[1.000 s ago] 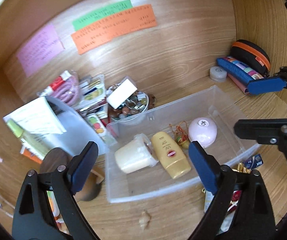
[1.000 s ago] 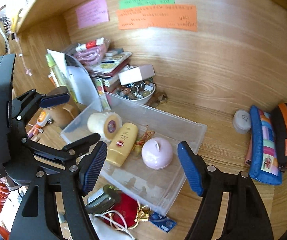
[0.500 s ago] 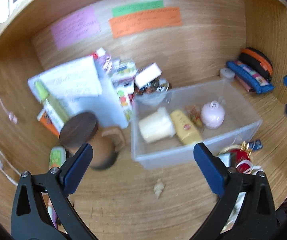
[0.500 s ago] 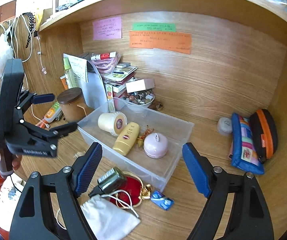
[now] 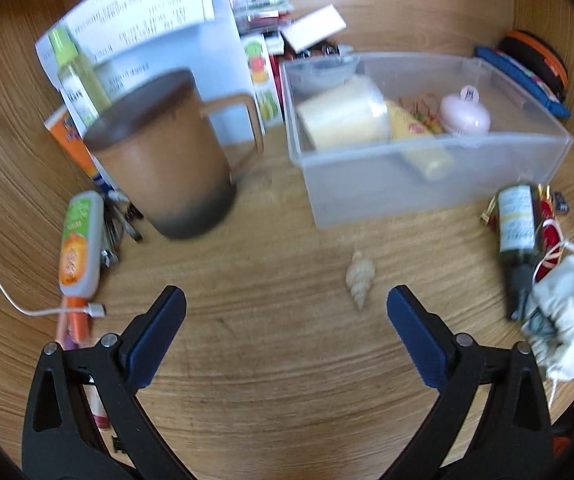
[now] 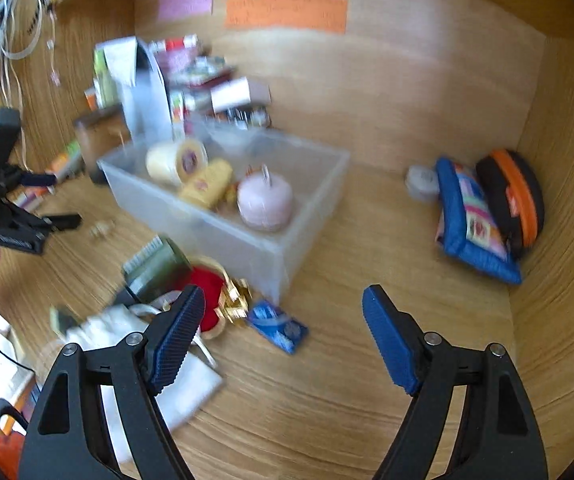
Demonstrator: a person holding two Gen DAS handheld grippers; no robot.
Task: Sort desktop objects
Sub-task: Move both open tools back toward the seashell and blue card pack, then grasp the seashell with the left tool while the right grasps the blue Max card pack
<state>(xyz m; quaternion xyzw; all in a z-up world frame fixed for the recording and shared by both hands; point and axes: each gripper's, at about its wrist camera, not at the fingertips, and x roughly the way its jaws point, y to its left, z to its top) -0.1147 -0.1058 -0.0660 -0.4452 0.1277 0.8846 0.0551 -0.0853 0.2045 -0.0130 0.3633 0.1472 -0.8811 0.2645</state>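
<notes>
Ridged spiral seashell [image 5: 360, 278] on woodgrain desk [image 5: 271, 360], beside translucent bin [image 5: 427, 184]

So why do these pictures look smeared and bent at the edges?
Left wrist view: motion blur softens the brown lidded mug and clear plastic bin; the fisheye lens curves the wood grain. Right wrist view: blurrier overall, worst on the stacked clutter at back left.

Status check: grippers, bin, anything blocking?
Left gripper open, empty, over bare desk near shell. Right gripper open, empty. Clear bin holds tape roll, yellow tube, pink ball. Brown mug stands left of bin.
</notes>
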